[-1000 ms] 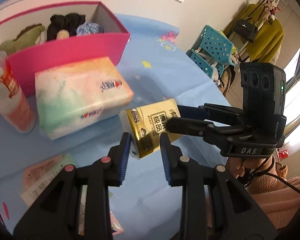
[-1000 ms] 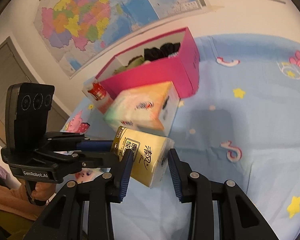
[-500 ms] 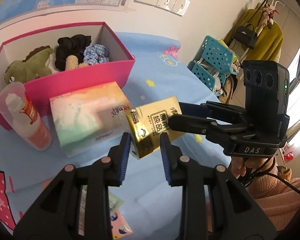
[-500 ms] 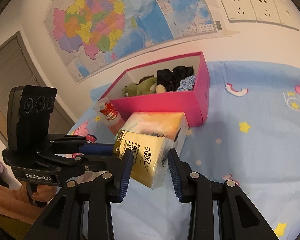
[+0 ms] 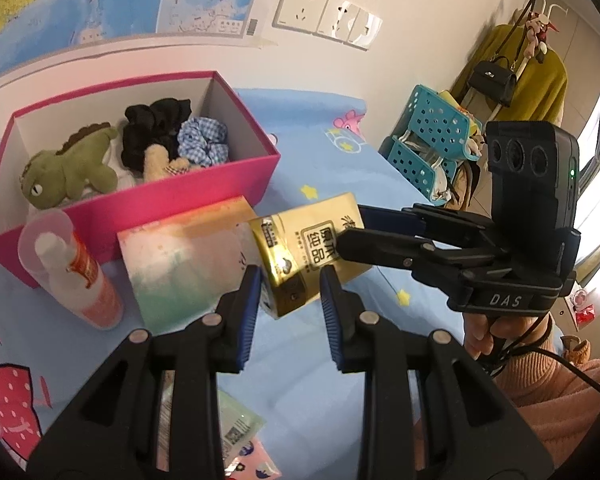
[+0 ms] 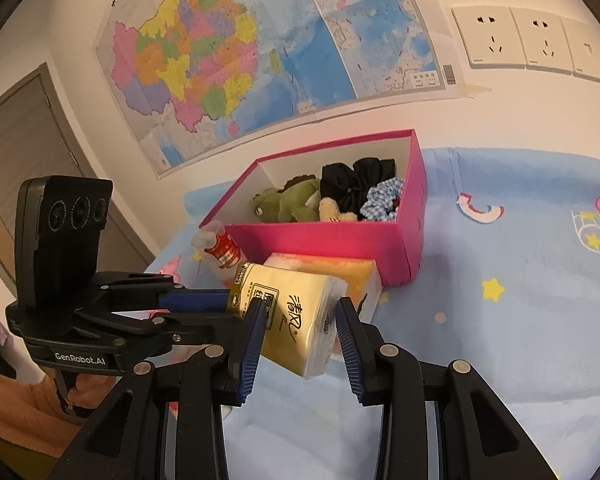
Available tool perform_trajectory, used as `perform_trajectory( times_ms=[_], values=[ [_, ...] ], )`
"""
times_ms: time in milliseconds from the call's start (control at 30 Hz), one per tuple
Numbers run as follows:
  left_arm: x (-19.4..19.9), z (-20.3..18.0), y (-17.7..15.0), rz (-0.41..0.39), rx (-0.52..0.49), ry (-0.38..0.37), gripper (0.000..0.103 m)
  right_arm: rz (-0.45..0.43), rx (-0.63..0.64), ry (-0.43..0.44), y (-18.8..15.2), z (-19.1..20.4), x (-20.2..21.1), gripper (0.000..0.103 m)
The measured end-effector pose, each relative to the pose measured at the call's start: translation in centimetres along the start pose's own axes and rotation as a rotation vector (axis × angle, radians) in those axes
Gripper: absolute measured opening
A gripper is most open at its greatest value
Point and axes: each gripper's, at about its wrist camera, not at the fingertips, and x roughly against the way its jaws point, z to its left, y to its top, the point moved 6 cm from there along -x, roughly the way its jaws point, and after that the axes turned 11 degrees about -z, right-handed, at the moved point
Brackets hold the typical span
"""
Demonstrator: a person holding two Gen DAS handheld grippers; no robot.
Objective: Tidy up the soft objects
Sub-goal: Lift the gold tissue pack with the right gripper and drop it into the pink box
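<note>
A gold tissue pack point(image 5: 308, 252) hangs in the air above the blue bedsheet, held from both sides. My left gripper point(image 5: 288, 296) is shut on its near end. My right gripper point(image 6: 300, 328) is shut on its other end; the pack point(image 6: 296, 320) fills that view's centre. A pink box point(image 5: 140, 204) behind holds a green plush dinosaur point(image 5: 68, 168), black scrunchies point(image 5: 152, 128), a small beige plush point(image 5: 158, 162) and a blue checked scrunchie point(image 5: 202, 140). A pastel tissue box point(image 5: 184, 256) lies in front of the pink box.
A clear bottle with an orange label point(image 5: 72, 268) stands left of the pastel box. Flat sachets point(image 5: 236, 436) lie on the sheet near me. Blue perforated baskets point(image 5: 428, 148) stand beyond the bed's right edge. The wall with a map point(image 6: 260, 52) is behind the box.
Both grippers have risen with the gold pack between them; the pink box and pastel tissue box now sit lower and farther off, and the box's inside shows fully.
</note>
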Motion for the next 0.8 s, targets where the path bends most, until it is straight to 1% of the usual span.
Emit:
perform_trajectory(
  times_ms=[367, 800],
  values=[
    [-0.7, 0.8, 1.4, -0.007, 0.003, 0.012, 0.032, -0.035, 0.033, 0.005, 2.6, 0.0, -0.9, 0.036],
    [-0.7, 1.8, 2.4, -0.021, 0.008, 0.018, 0.032, -0.047, 0.044, 0.020, 3.9, 0.1, -1.8, 0.036]
  ],
)
